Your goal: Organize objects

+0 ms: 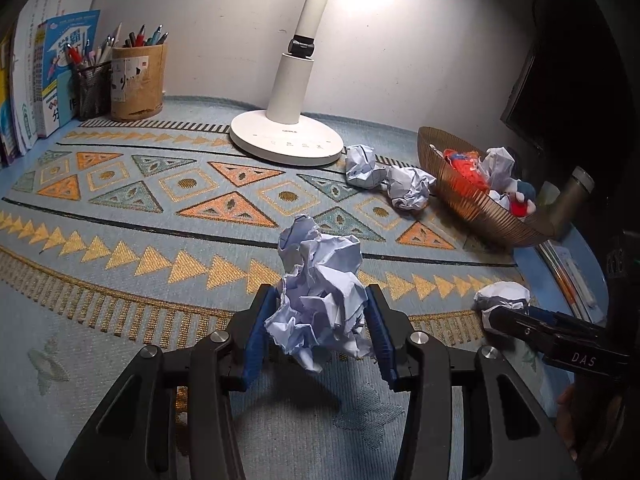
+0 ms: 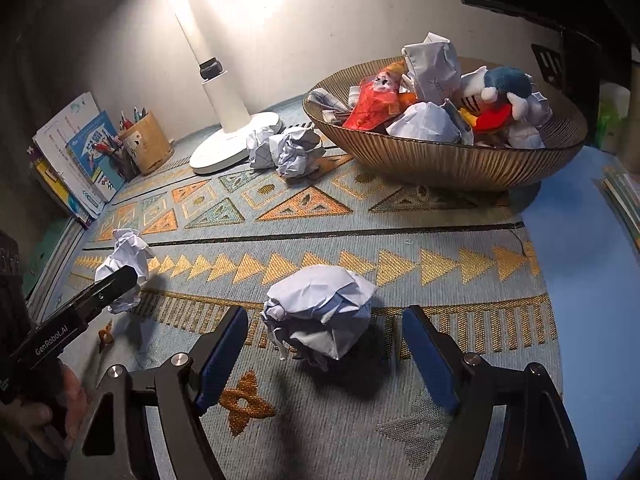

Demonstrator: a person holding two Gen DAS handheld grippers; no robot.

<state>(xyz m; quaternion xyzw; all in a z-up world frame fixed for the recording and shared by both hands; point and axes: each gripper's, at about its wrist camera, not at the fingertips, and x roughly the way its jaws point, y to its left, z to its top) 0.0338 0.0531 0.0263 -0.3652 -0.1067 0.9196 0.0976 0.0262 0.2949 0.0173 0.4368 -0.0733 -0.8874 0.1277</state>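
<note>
Lamp-lit and patterned, your tabletop (image 2: 360,236) is partly tidied: the bowl (image 2: 448,160) far right already holds several paper balls and toys. Your left hand-held gripper (image 1: 320,328) grips one ball (image 1: 320,292). Your right hand-held gripper (image 2: 324,344) stands open around another (image 2: 320,312), untouched. Two balls (image 2: 286,148) by the lamp (image 2: 232,140) remain.
</note>
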